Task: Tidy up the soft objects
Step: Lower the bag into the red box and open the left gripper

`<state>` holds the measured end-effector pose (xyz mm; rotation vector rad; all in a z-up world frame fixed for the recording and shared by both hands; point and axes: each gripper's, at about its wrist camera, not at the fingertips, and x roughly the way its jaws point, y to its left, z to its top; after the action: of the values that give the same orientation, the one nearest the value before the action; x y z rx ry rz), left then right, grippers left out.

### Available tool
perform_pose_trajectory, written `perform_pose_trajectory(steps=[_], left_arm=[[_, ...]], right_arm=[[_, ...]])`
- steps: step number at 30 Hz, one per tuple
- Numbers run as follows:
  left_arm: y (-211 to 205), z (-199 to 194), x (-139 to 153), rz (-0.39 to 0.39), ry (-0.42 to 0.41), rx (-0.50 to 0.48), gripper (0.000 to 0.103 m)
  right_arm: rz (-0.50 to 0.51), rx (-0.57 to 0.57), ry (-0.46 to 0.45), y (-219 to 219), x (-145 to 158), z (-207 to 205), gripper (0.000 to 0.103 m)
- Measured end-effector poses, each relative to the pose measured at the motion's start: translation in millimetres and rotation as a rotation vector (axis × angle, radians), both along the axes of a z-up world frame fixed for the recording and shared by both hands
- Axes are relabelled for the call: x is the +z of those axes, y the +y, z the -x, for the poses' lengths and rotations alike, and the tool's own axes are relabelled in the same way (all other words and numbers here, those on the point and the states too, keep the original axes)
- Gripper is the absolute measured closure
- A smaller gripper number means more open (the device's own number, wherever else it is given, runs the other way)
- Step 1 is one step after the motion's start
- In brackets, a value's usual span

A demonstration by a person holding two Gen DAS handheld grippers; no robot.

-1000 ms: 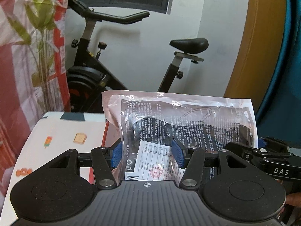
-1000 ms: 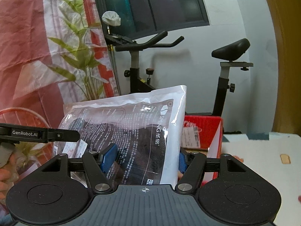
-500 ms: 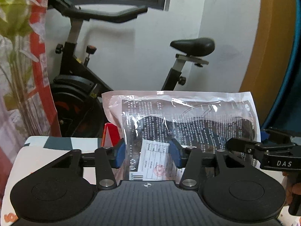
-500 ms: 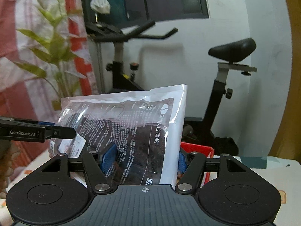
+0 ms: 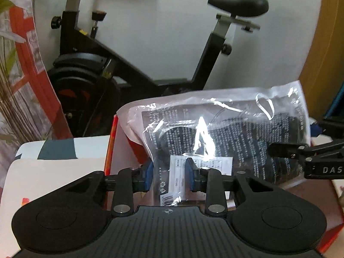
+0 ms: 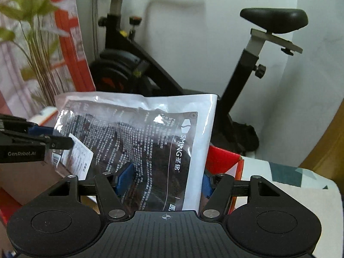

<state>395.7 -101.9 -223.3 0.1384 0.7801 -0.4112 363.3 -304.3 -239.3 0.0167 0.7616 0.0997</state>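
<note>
Plastic pouch [image 5: 225, 133] of dark soft goods hangs between my left gripper [image 5: 169, 176], jaws just narrowed onto its labelled end, and right gripper [image 6: 165, 180] pinching the other, above the red box [image 6: 223, 161], not yet stowed.

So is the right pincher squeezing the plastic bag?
Touching. The right wrist view shows the right gripper with both blue pads pressed against the plastic bag.

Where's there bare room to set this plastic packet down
Bare tabletop lies right of the red box, and more tabletop lies left of it. The middle is crowded: both grippers hold the packet over the box.
</note>
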Motion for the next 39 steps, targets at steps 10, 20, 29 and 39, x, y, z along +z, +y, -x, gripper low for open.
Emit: perform_pose_trajectory(steps=[10, 20, 29, 39], left_arm=[[7.8, -10.0, -0.6, -0.015, 0.047, 0.043, 0.071], [4.9, 8.7, 14.9, -0.029, -0.010, 0.035, 0.071], [12.9, 35.2, 25.0, 0.005, -0.017, 0.043, 0.071], [28.9, 70.1, 41.8, -0.014, -0.054, 0.099, 0.030]], right_arm=[[0.104, -0.042, 0.016, 11.7, -0.5, -6.2, 0.031], [-0.006, -0.065, 0.047, 0.9, 9.7, 6.1, 0.057], [0.051, -0.101, 0.159, 2.3, -14.7, 2.4, 0.070], [-0.014, -0.127, 0.024, 22.7, 31.2, 52.4, 0.035]])
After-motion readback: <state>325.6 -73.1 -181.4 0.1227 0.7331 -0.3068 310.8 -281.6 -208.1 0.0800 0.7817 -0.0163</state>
